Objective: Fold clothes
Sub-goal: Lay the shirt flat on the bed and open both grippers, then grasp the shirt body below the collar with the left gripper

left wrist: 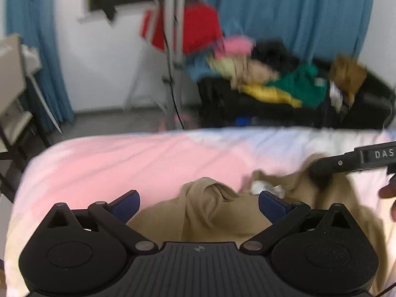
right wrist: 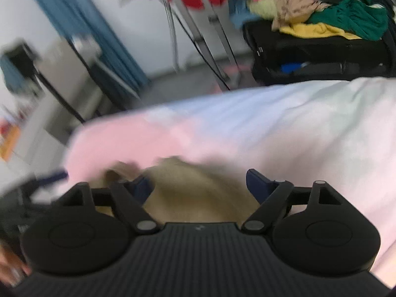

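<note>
A tan garment [left wrist: 212, 210] lies crumpled on the pink and white bed sheet [left wrist: 123, 158]. My left gripper [left wrist: 199, 204] hovers open just over its bunched near part, blue pads wide apart. The other gripper's black body [left wrist: 346, 163] reaches in from the right over the garment's far fold. In the right wrist view, blurred by motion, the same tan garment [right wrist: 198, 190] sits between the spread fingers of my right gripper [right wrist: 200, 185], which is open. The left tool [right wrist: 29, 193] shows dimly at the left edge.
A black suitcase [left wrist: 272, 104] heaped with colourful clothes [left wrist: 292, 84] stands beyond the bed's far edge. A metal stand [left wrist: 173, 49] with a red garment [left wrist: 200, 27] rises beside it. Blue curtains [left wrist: 37, 49] hang on the wall and a chair [left wrist: 12, 94] sits at the left.
</note>
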Demonstrator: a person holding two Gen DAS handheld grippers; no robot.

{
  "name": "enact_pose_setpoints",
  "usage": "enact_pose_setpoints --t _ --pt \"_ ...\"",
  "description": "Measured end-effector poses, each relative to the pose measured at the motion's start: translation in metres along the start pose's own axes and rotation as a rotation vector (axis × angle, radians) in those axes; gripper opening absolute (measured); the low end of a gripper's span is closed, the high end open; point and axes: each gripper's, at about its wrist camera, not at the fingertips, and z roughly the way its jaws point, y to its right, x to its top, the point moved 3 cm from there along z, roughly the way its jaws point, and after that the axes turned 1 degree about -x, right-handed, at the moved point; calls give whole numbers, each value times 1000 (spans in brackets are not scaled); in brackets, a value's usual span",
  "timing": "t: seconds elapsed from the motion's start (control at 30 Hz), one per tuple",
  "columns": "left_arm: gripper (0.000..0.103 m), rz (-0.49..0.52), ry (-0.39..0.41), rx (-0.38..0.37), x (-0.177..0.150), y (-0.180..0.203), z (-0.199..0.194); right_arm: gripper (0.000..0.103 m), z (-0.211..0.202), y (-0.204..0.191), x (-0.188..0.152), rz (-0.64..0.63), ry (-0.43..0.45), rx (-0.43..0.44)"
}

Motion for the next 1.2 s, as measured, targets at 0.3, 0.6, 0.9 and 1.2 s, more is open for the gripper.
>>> enact_pose_setpoints --t 0.3,0.6,0.9,1.2 --pt "103 -113 197 102 -159 14 -201 82 -148 -33 -122 24 356 -108" --pt "103 -94 224 158 -255 39 -312 82 -276 -79 -292 -125 480 -95" --pt "103 -77 203 166 -264 45 -288 82 -286 -49 -347 -20 474 -44" --pt "101 -326 163 112 -242 -19 -222 82 -257 -30 -344 63 454 -27"
